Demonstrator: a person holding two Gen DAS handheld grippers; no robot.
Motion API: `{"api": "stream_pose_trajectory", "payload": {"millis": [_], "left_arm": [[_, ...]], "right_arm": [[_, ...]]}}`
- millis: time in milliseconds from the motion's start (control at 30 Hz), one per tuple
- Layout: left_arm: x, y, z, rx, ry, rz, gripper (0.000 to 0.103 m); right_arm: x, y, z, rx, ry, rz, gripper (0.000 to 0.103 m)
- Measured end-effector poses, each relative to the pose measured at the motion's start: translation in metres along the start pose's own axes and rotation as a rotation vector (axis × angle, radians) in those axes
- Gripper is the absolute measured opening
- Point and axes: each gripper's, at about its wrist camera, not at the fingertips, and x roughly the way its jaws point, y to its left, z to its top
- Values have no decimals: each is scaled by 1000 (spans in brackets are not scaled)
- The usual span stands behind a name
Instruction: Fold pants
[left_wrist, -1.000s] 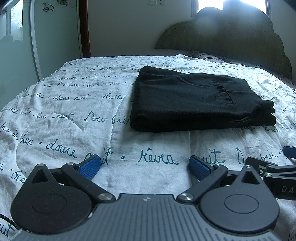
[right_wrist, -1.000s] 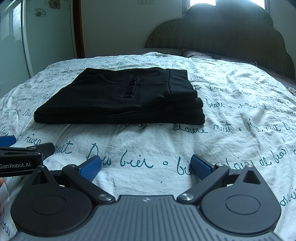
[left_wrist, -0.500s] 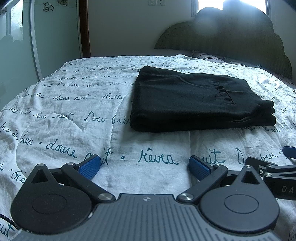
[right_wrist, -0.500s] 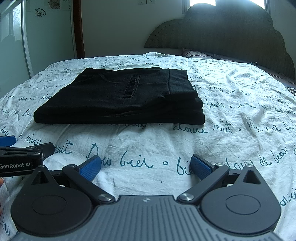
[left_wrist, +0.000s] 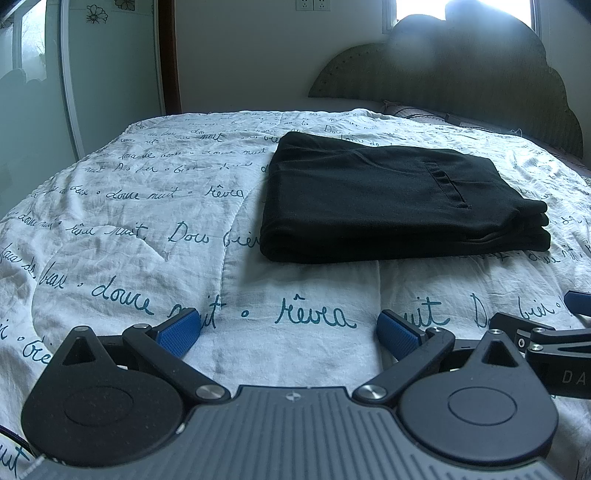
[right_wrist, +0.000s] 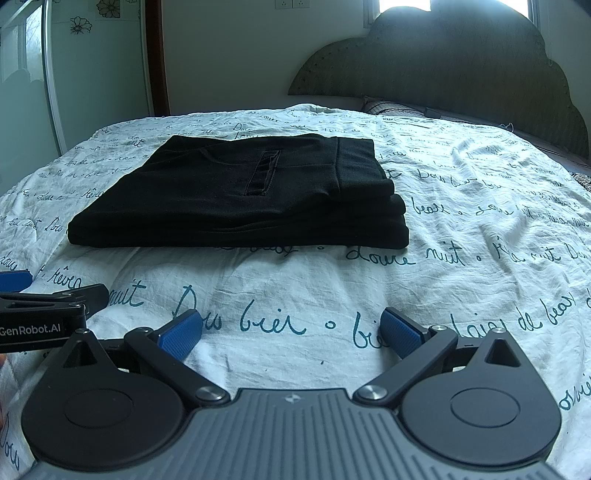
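Black pants (left_wrist: 388, 199) lie folded in a flat rectangular stack on the bed, pocket slit facing up; the right wrist view shows the same pants (right_wrist: 243, 199) left of centre. My left gripper (left_wrist: 290, 328) hovers low over the quilt in front of the stack, open, with nothing between its blue pads. My right gripper (right_wrist: 291, 328) is open and empty too, equally short of the pants. Each gripper shows at the edge of the other's view: the right gripper (left_wrist: 546, 332) at the right edge, the left gripper (right_wrist: 40, 299) at the left edge.
A white quilt (left_wrist: 147, 229) printed with teal script covers the bed. A dark scalloped headboard (right_wrist: 461, 74) stands at the back right. A glass sliding door (left_wrist: 33, 96) and wooden frame are on the left. A striped pillow (right_wrist: 391, 107) lies by the headboard.
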Motion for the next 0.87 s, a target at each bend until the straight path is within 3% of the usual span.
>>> {"api": "stream_pose_trajectory", "payload": {"millis": [867], "left_arm": [[1, 2, 2, -32, 12, -16, 103]], "right_arm": [[1, 1, -1, -13, 4, -4, 103]]}}
